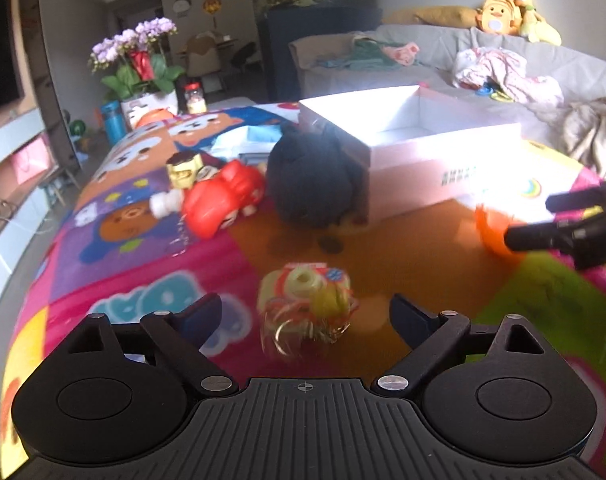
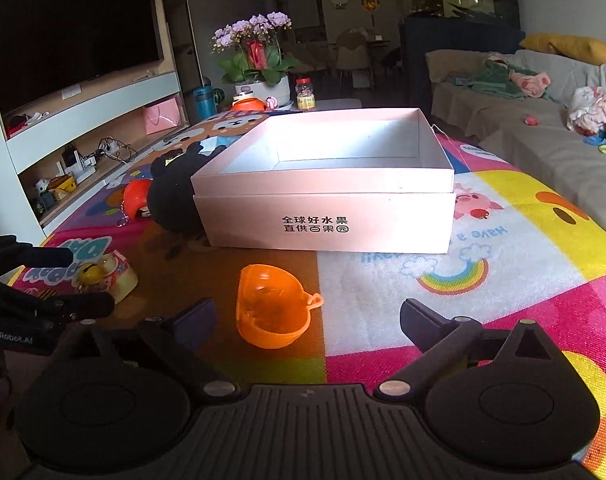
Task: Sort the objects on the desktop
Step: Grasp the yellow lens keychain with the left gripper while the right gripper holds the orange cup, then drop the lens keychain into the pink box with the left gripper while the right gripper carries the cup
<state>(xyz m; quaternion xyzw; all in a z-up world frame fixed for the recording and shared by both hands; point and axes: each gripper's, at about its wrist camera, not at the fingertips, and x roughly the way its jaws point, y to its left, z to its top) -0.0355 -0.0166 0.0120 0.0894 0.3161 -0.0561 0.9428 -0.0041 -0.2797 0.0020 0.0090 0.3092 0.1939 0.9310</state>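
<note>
- Hovering low over the cartoon-print mat (image 2: 503, 280), the right gripper (image 2: 305, 316) has its jaws released; the orange toy helmet (image 2: 273, 308) lies between them, untouched.
- Left gripper (image 1: 305, 316): jaws released, flanking a yellow trinket packet (image 1: 307, 304).
- Pink box (image 2: 327, 216): open, at 12 o'clock from the helmet.
- Black plush (image 1: 311, 180) touches the box's side; the red toy (image 1: 223, 200) lies at its 9 o'clock.

a dark television (image 2: 73, 32) hangs on the wall above a white open-shelved cabinet (image 2: 91, 140). right of the television stand potted purple orchids (image 2: 259, 52); farther right, a grey sofa (image 2: 543, 136) strewn with clothes, under strong daylight.
</note>
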